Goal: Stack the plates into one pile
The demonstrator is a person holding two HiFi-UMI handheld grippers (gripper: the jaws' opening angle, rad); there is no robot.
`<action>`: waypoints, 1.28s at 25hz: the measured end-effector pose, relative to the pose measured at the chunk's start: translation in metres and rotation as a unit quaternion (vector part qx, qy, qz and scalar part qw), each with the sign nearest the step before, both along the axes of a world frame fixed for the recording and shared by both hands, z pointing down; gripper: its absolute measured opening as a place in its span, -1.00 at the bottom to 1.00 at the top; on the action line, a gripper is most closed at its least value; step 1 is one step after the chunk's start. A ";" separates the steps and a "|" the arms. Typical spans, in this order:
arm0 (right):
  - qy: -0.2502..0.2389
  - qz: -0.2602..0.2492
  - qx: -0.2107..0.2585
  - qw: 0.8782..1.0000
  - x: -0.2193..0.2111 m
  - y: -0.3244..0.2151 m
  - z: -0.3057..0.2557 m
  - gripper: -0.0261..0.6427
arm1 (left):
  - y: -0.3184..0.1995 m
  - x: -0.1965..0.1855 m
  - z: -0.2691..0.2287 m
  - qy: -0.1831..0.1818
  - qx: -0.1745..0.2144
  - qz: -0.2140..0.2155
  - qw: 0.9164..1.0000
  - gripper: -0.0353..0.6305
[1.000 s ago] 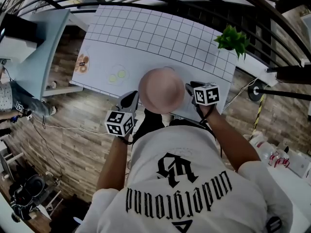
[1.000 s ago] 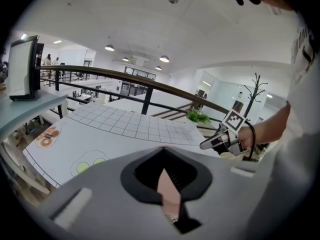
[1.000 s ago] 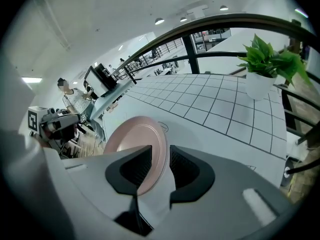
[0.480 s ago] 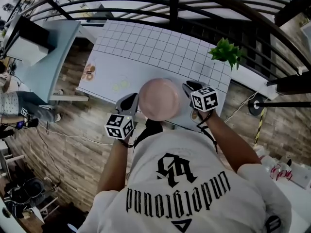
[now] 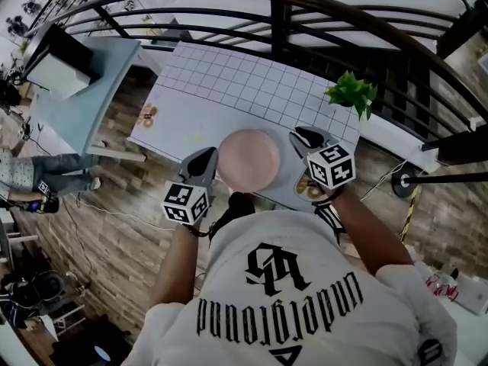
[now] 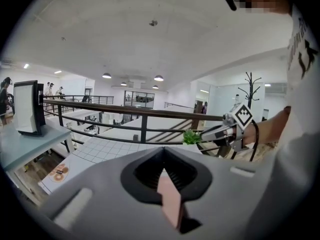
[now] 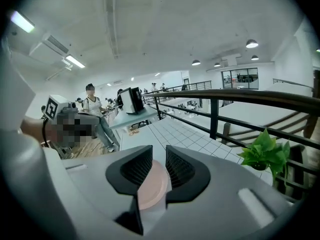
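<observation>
A round pink plate (image 5: 248, 158) hangs in the air over the near edge of the white gridded table (image 5: 244, 78). My left gripper (image 5: 207, 161) is shut on its left rim and my right gripper (image 5: 300, 137) is shut on its right rim. In the left gripper view the plate (image 6: 170, 201) shows edge-on between the jaws. In the right gripper view its pink rim (image 7: 152, 186) sits between the dark pads (image 7: 136, 166). On the table lie a plate with a brown print (image 5: 148, 114), a pale plate with green marks (image 5: 191, 138), and a patterned plate (image 5: 308, 188) below my right hand.
A potted green plant (image 5: 351, 94) stands at the table's far right corner. A black railing (image 5: 274, 14) runs behind the table. A light blue desk (image 5: 76, 90) with a monitor is at the left, and a person (image 5: 53, 172) stands on the wooden floor beside it.
Both grippers have risen with the pink plate held between them. The patterned plate below my right hand has come into view.
</observation>
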State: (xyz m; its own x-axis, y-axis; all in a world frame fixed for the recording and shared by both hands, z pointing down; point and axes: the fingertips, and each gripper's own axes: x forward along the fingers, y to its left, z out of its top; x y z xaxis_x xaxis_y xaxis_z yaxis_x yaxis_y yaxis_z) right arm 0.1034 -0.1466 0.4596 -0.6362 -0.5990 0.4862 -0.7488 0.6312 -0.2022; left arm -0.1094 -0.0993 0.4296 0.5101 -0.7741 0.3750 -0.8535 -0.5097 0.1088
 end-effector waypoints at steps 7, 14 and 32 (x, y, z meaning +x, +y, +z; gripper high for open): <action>-0.023 -0.007 -0.010 1.000 0.029 0.036 -0.002 -0.72 | 0.042 0.002 -0.035 -0.002 0.014 -0.014 1.000 -0.75; -0.032 0.017 0.030 0.999 0.030 0.064 -0.030 -0.74 | 0.064 0.001 -0.042 -0.003 0.021 0.002 1.000 -0.75; 0.022 0.067 0.090 0.993 -0.059 0.209 -0.061 -0.91 | 0.187 -0.076 -0.069 0.039 0.069 0.084 0.993 -0.75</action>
